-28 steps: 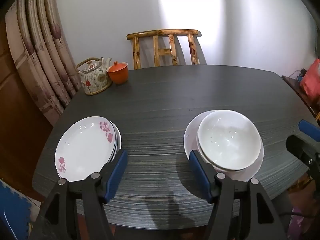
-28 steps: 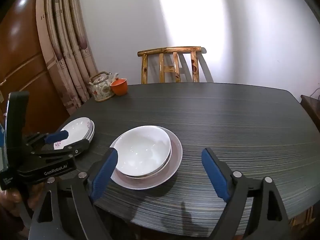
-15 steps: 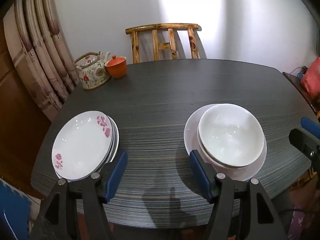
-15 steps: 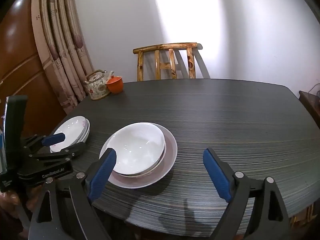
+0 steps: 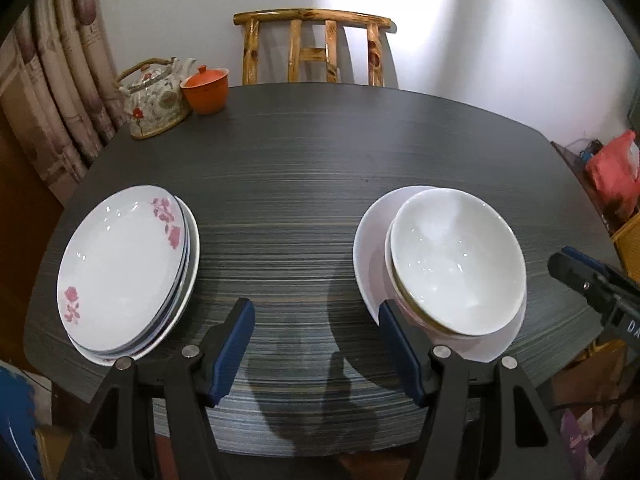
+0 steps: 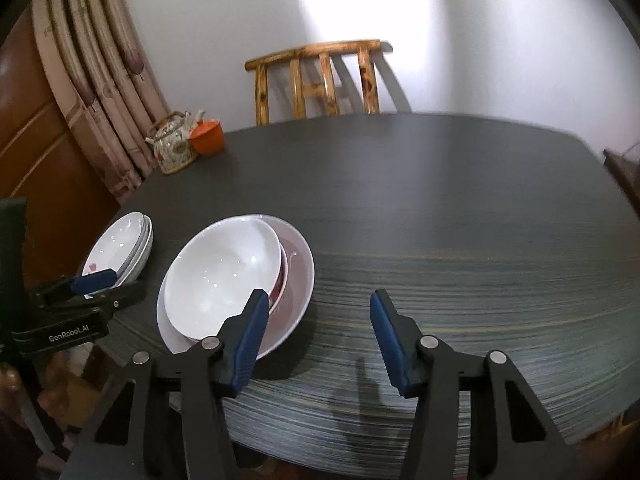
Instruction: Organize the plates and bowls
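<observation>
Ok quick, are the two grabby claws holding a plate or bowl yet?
Left gripper: open, holding nothing.
Right gripper: open, holding nothing.

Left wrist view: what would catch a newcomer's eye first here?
Two white stacks on the dark table: flowered plates near the left edge, and bowls nested on a plate to the right. At the far left corner, a floral teapot stands beside an orange lidded cup.

Black tongs [image 5: 316, 344] w/ blue pads [image 5: 234, 350], silver screws, "GenRobot.AI" marking.
</observation>
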Demonstrator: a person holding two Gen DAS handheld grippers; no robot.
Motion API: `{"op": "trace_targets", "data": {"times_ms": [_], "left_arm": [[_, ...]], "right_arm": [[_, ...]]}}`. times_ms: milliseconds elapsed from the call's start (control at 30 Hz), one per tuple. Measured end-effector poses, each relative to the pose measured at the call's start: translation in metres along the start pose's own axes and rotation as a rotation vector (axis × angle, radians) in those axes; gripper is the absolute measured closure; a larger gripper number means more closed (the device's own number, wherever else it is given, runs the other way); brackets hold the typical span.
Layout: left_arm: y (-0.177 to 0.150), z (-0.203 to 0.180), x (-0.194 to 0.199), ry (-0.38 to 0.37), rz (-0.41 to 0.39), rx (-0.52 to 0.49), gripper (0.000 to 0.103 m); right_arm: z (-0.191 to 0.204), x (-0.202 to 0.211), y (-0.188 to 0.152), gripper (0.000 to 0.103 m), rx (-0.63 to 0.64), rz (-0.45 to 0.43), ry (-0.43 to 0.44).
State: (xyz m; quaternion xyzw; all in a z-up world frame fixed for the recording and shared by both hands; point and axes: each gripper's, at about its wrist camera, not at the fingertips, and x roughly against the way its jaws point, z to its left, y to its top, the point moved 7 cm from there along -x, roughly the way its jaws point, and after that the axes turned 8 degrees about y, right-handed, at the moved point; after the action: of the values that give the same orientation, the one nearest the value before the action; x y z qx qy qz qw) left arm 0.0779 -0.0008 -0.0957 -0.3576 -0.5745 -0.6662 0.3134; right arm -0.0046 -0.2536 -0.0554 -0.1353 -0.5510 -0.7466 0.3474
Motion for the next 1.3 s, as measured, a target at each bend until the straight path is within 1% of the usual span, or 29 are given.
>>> {"op": "trace_targets", "data": {"times_ms": [267, 400, 500, 700, 833, 967, 1067, 1167, 1233, 1300], "left_arm": [[0.002, -0.001, -0.013, -0.009, 0.033, -0.009, 0.037], [0.001, -0.004, -0.014, -0.007, 0.027, -0.024, 0.037], [0.000, -0.006, -0.017, -0.016, 0.044, -0.026, 0.037], [0.000, -0.008, -0.022, -0.018, 0.052, -0.036, 0.037], [0.000, -0.006, -0.021, -0.047, 0.049, -0.022, 0.037], [0.001, -0.005, -0.020, -0.101, 0.055, 0.012, 0.037], [0.002, -0.003, -0.024, -0.084, 0.070, 0.012, 0.037], [0.003, 0.002, -0.022, -0.095, 0.063, 0.043, 0.037], [0.004, 0.007, -0.020, -0.079, 0.055, 0.053, 0.037], [0.003, 0.009, -0.022, -0.058, 0.070, 0.042, 0.037]], "right_arm": [[-0.012, -0.018, 0.003, 0.053, -0.057, 0.068, 0.029], [-0.014, -0.027, 0.004, 0.053, -0.054, 0.097, 0.024], [-0.015, -0.034, 0.003, 0.053, -0.062, 0.130, 0.027], [-0.017, -0.049, 0.000, 0.053, -0.073, 0.190, 0.039], [-0.019, -0.058, -0.004, 0.053, -0.087, 0.228, 0.058], [-0.022, -0.063, -0.004, 0.054, -0.110, 0.243, 0.074], [-0.025, -0.066, -0.003, 0.055, -0.137, 0.258, 0.097], [-0.026, -0.067, -0.003, 0.055, -0.150, 0.269, 0.110], [-0.025, -0.066, -0.001, 0.055, -0.149, 0.267, 0.110], [-0.023, -0.067, -0.002, 0.055, -0.142, 0.276, 0.112]]}}
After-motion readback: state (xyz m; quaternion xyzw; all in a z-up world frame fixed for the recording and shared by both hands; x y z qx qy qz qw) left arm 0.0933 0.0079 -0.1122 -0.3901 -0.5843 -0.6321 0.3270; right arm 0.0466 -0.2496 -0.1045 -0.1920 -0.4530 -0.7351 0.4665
